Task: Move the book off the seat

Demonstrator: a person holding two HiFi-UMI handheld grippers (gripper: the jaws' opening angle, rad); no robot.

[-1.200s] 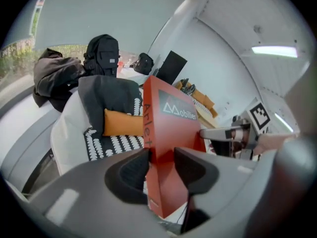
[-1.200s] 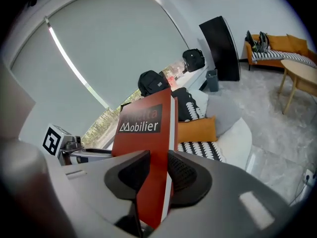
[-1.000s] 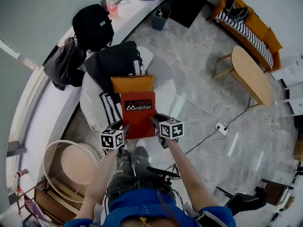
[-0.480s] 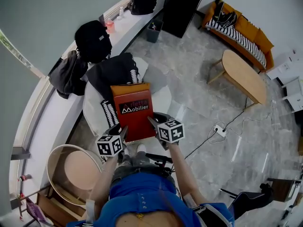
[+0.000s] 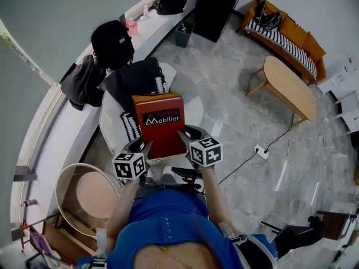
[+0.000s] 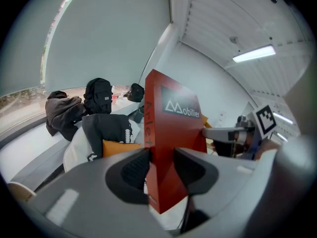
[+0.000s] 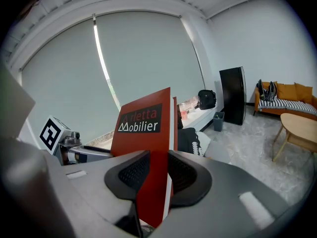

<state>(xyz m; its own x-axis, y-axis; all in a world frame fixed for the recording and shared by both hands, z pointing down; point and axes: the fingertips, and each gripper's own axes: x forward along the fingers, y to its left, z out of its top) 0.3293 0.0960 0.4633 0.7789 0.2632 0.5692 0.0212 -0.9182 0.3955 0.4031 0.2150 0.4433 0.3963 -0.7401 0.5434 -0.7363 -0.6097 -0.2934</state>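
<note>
A thick red book (image 5: 161,125) with a black "Mobilier" label is held up above the white round seat (image 5: 112,116). My left gripper (image 5: 147,147) is shut on the book's (image 6: 171,133) lower left edge, near the spine. My right gripper (image 5: 180,137) is shut on the book's (image 7: 146,133) lower right edge. Both pairs of pads press the covers. An orange cushion (image 6: 119,147) lies on the seat behind the book, hidden by the book in the head view.
A black-and-white garment (image 5: 137,77) drapes the seat back. Black backpack (image 5: 112,41) and dark jacket (image 5: 81,86) rest on the window ledge. A round wooden basket (image 5: 84,192) stands at left. An oval wooden table (image 5: 289,88), an orange sofa (image 5: 286,29) and a floor power strip (image 5: 261,149) are to the right.
The book has been lifted toward me off the seat, and it now covers the orange cushion in the head view. Both grippers kept their hold.
</note>
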